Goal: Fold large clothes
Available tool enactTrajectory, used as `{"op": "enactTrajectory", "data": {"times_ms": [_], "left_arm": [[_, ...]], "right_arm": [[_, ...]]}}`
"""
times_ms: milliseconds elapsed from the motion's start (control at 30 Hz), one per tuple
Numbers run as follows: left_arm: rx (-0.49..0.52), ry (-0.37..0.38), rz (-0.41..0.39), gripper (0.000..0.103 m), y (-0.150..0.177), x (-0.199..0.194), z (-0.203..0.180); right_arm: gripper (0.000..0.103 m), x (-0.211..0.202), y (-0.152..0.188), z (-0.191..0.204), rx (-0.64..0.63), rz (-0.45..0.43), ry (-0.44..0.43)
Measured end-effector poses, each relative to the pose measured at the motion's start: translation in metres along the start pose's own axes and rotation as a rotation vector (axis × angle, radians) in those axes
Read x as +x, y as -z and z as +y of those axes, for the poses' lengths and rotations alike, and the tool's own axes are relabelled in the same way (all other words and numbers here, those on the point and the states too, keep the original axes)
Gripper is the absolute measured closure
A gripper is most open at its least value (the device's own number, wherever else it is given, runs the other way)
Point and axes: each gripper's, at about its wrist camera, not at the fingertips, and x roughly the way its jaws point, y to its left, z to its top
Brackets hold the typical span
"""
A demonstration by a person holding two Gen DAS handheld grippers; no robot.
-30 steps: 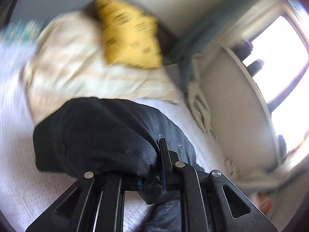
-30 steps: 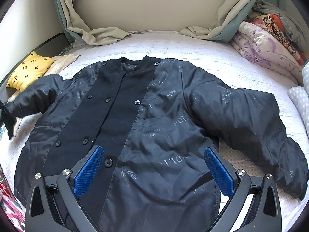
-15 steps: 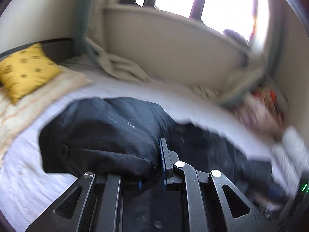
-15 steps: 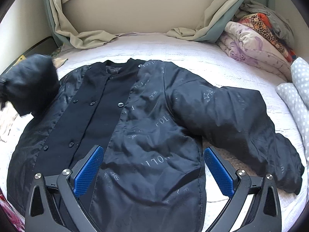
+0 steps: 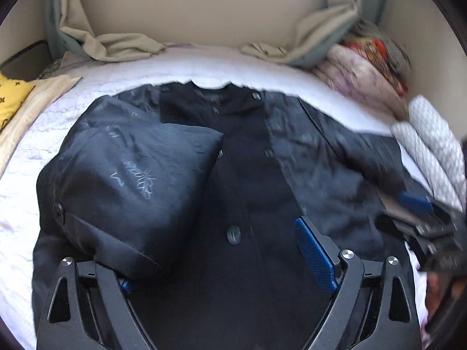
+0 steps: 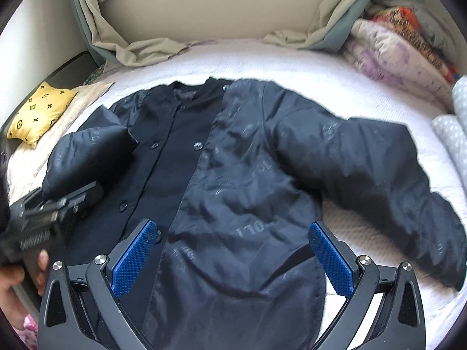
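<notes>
1. On the bed (image 6: 292,58), the black jacket (image 6: 248,189) lies face up and spread flat, with its collar toward 12 o'clock, so that both sides can be folded toward the middle line of buttons.

2. The folded sleeve (image 5: 131,180) now rests on the front of the jacket at about 9 o'clock in the left wrist view. I judge it was brought there to make the body narrower.

3. The left tool (image 5: 230,265) has its jaws wide apart. The cuff of the sleeve lies against its left finger, but nothing presses it from the other side, so it grips nothing.

4. The right tool (image 6: 230,253) is also wide open and hovers above the lower hem, holding nothing. The other sleeve (image 6: 379,180) is stretched out toward 3 o'clock, not yet folded.

5. Compared with one second ago, the left tool was closed on the cuff and the sleeve pointed out to the yellow pillow (image 6: 38,113). Half a second ago it was lifted in the air; now it is laid down and released.

6. The right tool keeps almost the same place over the hem in all three moments.
</notes>
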Motion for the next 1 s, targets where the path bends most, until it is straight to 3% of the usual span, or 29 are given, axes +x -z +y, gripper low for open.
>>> {"op": "enactTrajectory", "data": {"times_ms": [100, 233, 400, 467, 567, 700, 800, 900, 1000], "left_arm": [[-0.015, 0.028, 0.04, 0.01, 0.012, -0.014, 0.002], [-0.107, 0.086, 0.08, 0.01, 0.031, -0.033, 0.019], [-0.164, 0.16, 0.127, 0.01, 0.041, -0.052, 0.035], [-0.177, 0.179, 0.099, 0.01, 0.039, -0.064, 0.04], [-0.204, 0.182, 0.012, 0.01, 0.028, -0.09, 0.056], [-0.349, 0.113, -0.14, 0.009, 0.013, -0.128, 0.106], [-0.477, -0.038, -0.235, 0.007, 0.009, -0.151, 0.148], [-0.556, -0.116, -0.277, 0.007, 0.011, -0.161, 0.171], [-0.596, -0.13, -0.284, 0.007, 0.015, -0.162, 0.182]], "right_arm": [[0.0, 0.008, 0.003, 0.002, 0.0, 0.039, -0.018], [0.001, 0.019, 0.007, 0.005, 0.0, 0.08, -0.027], [0.027, 0.021, 0.008, 0.013, -0.027, 0.083, -0.037], [0.045, 0.02, 0.007, 0.018, -0.051, 0.072, -0.03], [0.054, 0.016, 0.005, 0.032, -0.088, 0.066, -0.032], [0.051, 0.008, 0.0, 0.062, -0.131, 0.045, -0.089], [0.034, 0.001, -0.005, 0.106, -0.212, 0.007, -0.139], [0.028, -0.003, -0.007, 0.154, -0.307, -0.035, -0.157], [0.013, 0.003, -0.008, 0.202, -0.384, -0.06, -0.165]]}}
